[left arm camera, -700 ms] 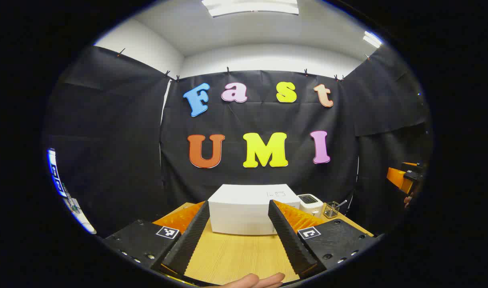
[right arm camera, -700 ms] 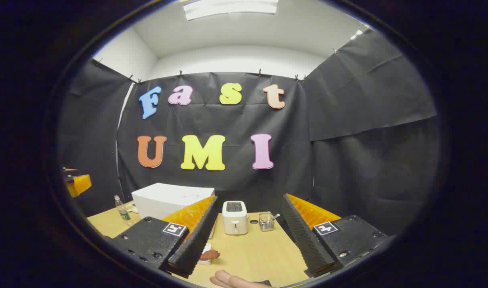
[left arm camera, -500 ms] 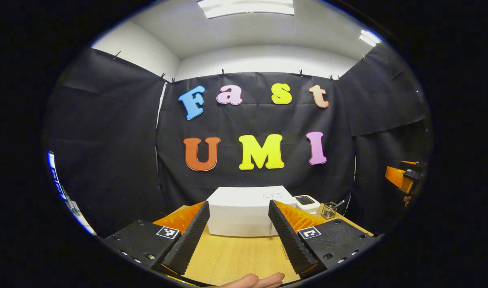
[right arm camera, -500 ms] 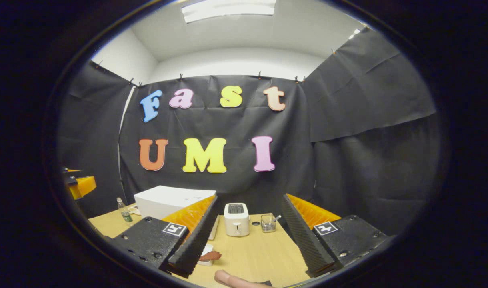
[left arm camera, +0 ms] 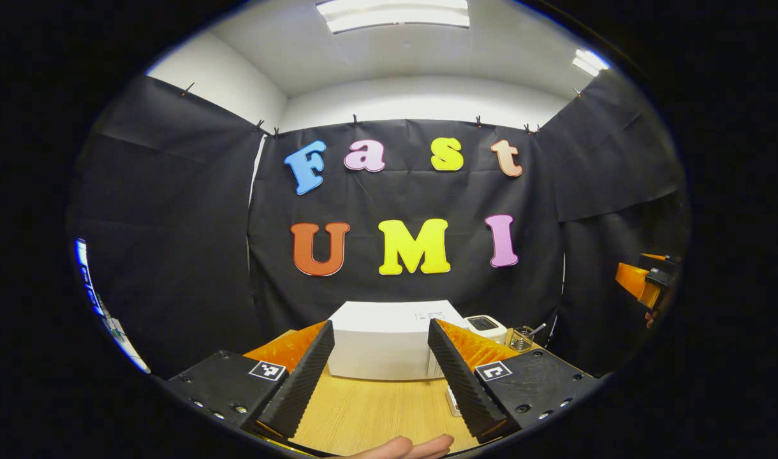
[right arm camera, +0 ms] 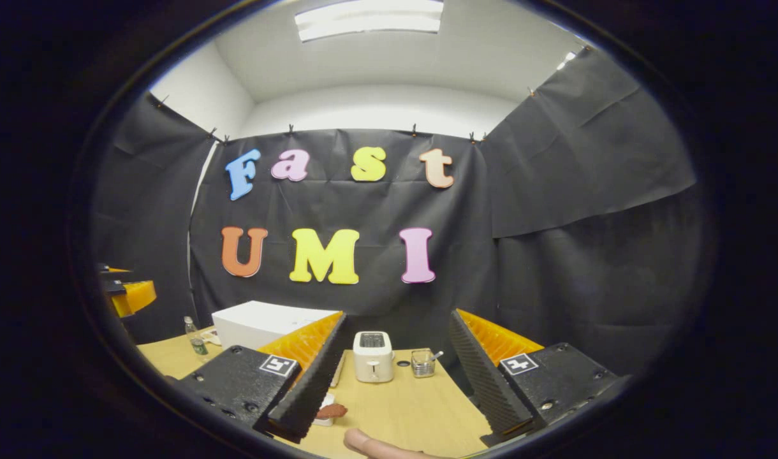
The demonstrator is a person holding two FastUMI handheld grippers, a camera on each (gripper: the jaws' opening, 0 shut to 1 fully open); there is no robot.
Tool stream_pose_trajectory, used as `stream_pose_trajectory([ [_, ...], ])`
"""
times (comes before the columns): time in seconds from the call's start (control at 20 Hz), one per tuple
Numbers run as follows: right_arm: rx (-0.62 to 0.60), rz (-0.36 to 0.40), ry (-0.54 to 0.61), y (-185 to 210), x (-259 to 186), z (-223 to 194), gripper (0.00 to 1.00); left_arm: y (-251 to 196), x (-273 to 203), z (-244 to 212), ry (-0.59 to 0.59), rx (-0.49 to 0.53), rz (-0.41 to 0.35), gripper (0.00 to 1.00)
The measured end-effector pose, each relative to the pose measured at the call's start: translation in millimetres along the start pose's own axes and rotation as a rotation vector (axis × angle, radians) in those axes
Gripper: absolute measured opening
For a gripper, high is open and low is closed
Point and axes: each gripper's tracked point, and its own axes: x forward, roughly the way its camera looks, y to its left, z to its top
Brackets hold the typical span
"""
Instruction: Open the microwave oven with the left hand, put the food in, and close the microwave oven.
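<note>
Both grippers hung above the wooden table [left arm camera: 370, 414], level and facing the back wall, each with its fingers spread wide and nothing between them. Ahead of the left gripper [left arm camera: 379, 376] sat the white microwave oven [left arm camera: 389, 347], door closed. The right gripper [right arm camera: 398, 382] faced a white toaster [right arm camera: 372, 357] and a small wire basket [right arm camera: 422, 363]. The food [right arm camera: 331, 411], a reddish-brown piece on a small white dish, lay near its left finger.
</note>
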Motion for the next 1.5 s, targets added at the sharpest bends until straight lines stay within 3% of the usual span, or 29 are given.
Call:
stream_pose_trajectory([
  [0.05, 0.003, 0.002, -0.001, -0.2, 0.4, -0.4, 0.9, -0.1, -0.2, -1.2, 0.003, -0.002, 0.0, 0.92],
  [0.1, 0.003, 0.002, -0.002, -0.8, -0.3, -0.7, 1.0, 0.2, -0.9, -2.6, 0.004, -0.002, 0.0, 0.92],
  [0.15, 0.001, 0.001, -0.005, -1.5, -0.6, -1.1, 1.0, -0.4, -0.1, -2.8, -0.001, -0.002, -0.001, 0.92],
  [0.2, -0.002, 0.0, -0.006, -2.2, -0.8, -0.8, 0.9, -1.2, 1.2, -2.8, -0.004, -0.001, -0.005, 0.92],
  [0.25, -0.005, 0.001, -0.007, -1.6, -1.3, -2.1, 0.9, -1.8, 1.8, -3.6, -0.003, 0.001, -0.006, 0.92],
  [0.3, -0.009, 0.005, -0.008, -0.9, -1.3, -2.5, 1.0, -1.9, 1.9, -4.7, -0.003, 0.001, -0.004, 0.92],
  [0.35, -0.01, 0.009, -0.01, 0.7, -1.7, -2.9, 0.9, -2.3, 3.1, -5.9, -0.001, 0.002, -0.003, 0.92],
  [0.45, -0.013, 0.014, -0.015, 0.8, -2.2, -3.6, 0.9, -4.9, 4.6, -10.2, 0.006, 0.009, -0.002, 0.92],
  [0.5, -0.018, 0.013, -0.015, -0.3, -2.1, -5.1, 1.0, -6.4, 7.1, -13.8, 0.01, 0.013, -0.002, 0.92],
  [0.55, -0.021, 0.014, -0.018, -1.2, -2.8, -7.1, 1.0, -8.7, 10.3, -16.9, 0.017, 0.016, -0.002, 0.92],
  [0.6, -0.025, 0.013, -0.023, -2.4, -3.6, -7.5, 0.9, -10.6, 13.8, -21.7, 0.025, 0.016, -0.002, 0.92],
  [0.75, -0.031, -0.004, -0.033, -12.1, -4.6, -11.7, 0.9, -20.6, 27.4, -34.2, 0.048, 0.003, -0.01, 0.92],
  [0.8, -0.029, -0.006, -0.036, -14.0, -4.2, -12.8, 1.0, -24.3, 34.3, -38.0, 0.05, -0.002, -0.017, 0.92],
  [0.85, -0.028, -0.008, -0.038, -15.9, -3.0, -13.8, 0.9, -28.4, 42.4, -41.6, 0.053, -0.005, -0.023, 0.92],
  [0.9, -0.026, -0.009, -0.039, -18.1, -2.1, -14.5, 0.9, -32.0, 51.5, -47.4, 0.057, -0.006, -0.026, 0.92],
  [0.95, -0.028, -0.012, -0.04, -21.2, -1.6, -17.0, 1.0, -35.0, 60.9, -53.3, 0.062, -0.007, -0.028, 0.92],
  [1.2, -0.063, -0.041, -0.043, -32.6, 5.3, -25.1, 1.0, -65.4, 119.3, -99.9, 0.113, -0.039, -0.067, 0.92],
  [1.5, -0.031, -0.042, -0.036, -43.4, 16.8, -38.6, 1.0, -102.0, 184.4, -166.1, 0.157, 0.013, -0.12, 0.92],
])
